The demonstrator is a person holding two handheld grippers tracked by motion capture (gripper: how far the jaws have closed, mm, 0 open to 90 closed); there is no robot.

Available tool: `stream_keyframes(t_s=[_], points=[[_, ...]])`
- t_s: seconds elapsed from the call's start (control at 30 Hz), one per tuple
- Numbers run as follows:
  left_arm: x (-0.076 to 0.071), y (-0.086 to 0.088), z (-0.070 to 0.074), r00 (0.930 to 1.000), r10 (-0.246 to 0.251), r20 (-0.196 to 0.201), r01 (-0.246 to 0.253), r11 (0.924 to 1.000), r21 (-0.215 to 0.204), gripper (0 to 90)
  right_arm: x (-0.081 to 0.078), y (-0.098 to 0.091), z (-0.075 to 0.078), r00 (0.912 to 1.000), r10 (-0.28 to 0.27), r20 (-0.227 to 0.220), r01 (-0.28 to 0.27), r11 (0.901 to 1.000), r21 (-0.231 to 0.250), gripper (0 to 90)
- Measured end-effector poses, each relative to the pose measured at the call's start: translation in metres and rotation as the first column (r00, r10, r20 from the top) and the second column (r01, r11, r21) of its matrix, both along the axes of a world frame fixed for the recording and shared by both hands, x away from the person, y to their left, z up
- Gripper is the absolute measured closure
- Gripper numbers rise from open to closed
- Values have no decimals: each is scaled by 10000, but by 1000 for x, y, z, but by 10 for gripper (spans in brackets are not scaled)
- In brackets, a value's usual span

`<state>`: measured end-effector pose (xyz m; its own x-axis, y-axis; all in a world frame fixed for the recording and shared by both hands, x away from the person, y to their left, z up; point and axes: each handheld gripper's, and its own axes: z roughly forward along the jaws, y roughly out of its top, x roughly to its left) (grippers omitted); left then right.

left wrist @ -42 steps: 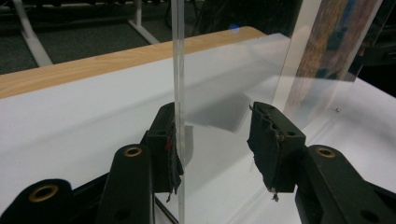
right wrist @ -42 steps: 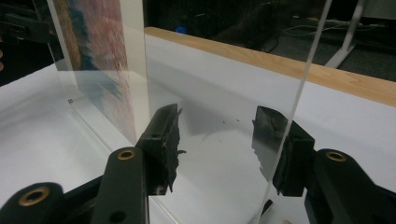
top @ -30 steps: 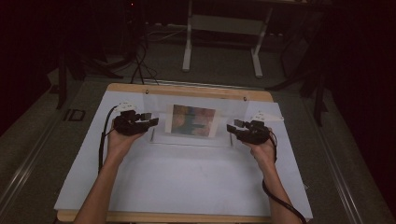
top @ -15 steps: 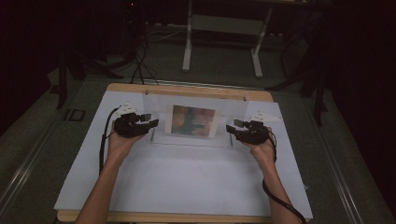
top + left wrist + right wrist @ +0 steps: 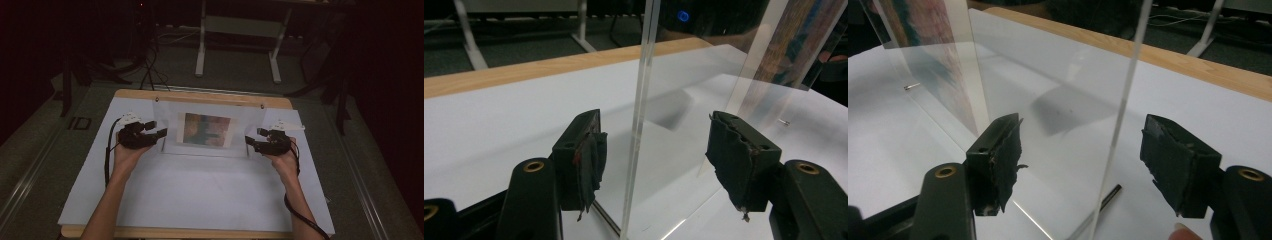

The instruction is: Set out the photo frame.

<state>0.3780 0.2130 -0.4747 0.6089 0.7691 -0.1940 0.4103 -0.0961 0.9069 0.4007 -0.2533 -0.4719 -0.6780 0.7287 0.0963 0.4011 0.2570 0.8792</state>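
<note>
We see the left gripper at 9 o'clock of the clear acrylic picture stand, which is upright mid-counter. Its jaws have just opened; the stand's edge sits between them, untouched. The right gripper at 3 o'clock likewise: jaws just opened, spread around the other edge.

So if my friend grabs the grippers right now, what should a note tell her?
Left gripper: jaws just opened, apart on either side of the clear picture stand's left edge, pads not touching.
Right gripper: the same at the stand's right edge.
Stand: upright on the white sheet, toward the table's far side, picture inside.
Done: stand set down and let go.
Left: probably back both grippers away without knocking it.
</note>
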Motion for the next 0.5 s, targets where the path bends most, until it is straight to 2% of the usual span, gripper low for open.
stream_keyframes(t_s=[0.17, 0.3, 0.5], points=[[-5, 7, 6, 9999, 119, 114, -118, 9999, -65, 396, -6, -5, 6, 9999, 31, 112, -31, 10000, 34, 284], [-12, 12, 9, 9996, 237, 125, -236, 9997, -32, 397, -12, -11, 13, 9996, 112, 240, -109, 9999, -124, 275], [-24, 27, 0, 9970, 723, -280, -708, 9962, 512, 393, -22, -29, 12, 10000, 27, 74, -23, 9984, -570, 233]])
